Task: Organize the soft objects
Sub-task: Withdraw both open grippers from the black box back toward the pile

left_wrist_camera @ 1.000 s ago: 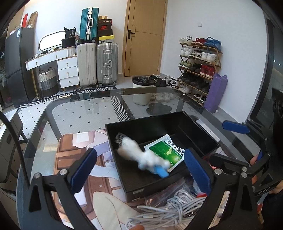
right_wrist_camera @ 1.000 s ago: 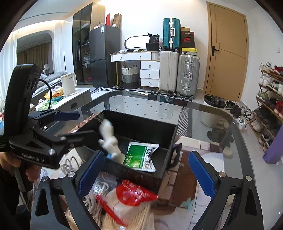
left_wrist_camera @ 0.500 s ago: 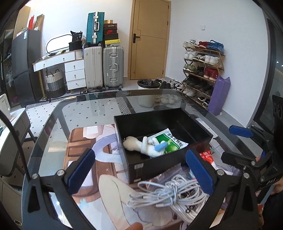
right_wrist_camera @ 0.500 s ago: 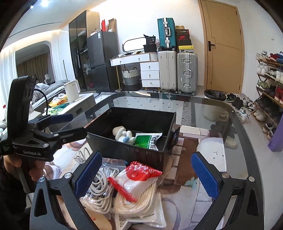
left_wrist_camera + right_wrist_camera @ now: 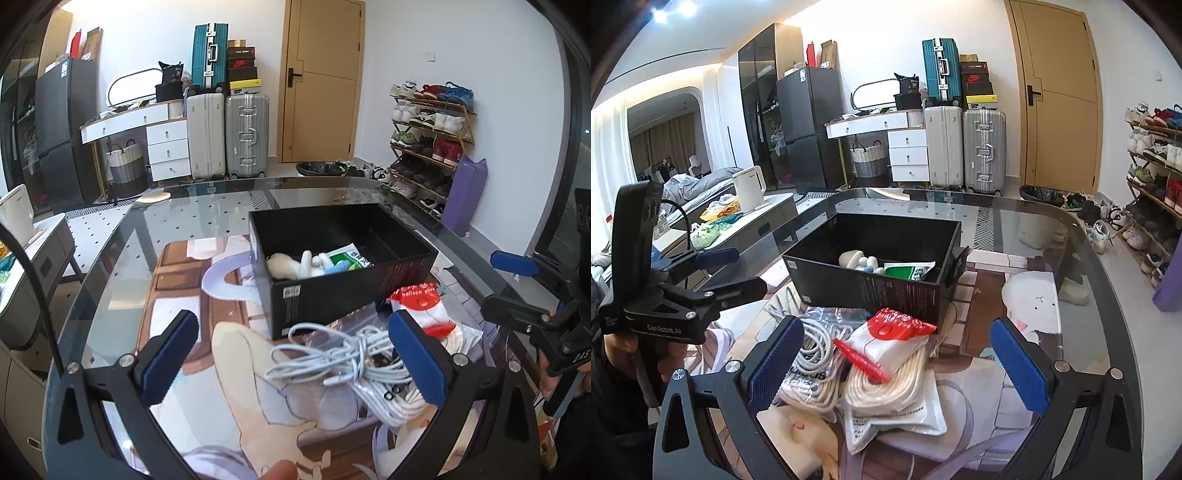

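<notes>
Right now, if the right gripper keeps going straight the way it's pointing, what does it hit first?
Probably the bagged cream rope with the red header, lying between the open right gripper and the black box. Depth is hard to judge.

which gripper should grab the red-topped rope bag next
Right, probably. The red-topped rope bag lies between the open right gripper fingers; the left gripper is over the white cable bundle.

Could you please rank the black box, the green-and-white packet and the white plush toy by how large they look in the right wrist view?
1. black box, clearly largest.
2-3. green-and-white packet and white plush toy: they look alike, and the box wall hides part of both, so I would not rank them.
</notes>
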Demonstrator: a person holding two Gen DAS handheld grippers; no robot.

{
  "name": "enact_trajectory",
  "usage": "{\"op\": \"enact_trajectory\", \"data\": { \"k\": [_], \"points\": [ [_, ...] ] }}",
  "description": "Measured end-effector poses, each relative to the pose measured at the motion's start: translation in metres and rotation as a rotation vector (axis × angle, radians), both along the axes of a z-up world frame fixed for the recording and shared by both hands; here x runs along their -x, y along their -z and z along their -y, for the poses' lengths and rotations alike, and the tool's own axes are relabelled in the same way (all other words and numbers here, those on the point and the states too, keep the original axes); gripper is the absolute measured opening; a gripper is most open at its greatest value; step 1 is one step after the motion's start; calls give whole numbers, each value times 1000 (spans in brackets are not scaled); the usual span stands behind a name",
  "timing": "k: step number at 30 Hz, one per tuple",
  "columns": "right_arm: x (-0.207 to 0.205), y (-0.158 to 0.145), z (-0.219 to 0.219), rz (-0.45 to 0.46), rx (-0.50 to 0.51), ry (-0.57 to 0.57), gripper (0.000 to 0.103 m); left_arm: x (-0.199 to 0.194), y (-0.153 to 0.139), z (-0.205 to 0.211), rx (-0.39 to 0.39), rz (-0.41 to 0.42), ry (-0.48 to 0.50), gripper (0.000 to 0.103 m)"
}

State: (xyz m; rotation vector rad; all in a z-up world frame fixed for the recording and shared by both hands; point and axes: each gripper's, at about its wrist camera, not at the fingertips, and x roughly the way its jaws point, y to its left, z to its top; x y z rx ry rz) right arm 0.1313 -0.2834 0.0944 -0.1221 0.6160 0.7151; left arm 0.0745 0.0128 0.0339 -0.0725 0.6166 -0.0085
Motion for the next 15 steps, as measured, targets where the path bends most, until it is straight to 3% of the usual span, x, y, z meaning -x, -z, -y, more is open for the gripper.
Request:
{"op": "enact_trajectory", "data": {
  "k": [15],
  "points": [
    [25,3,5,-13,-11,-35,102,24,10,-5,-11,0,-25,103]
  ]
}}
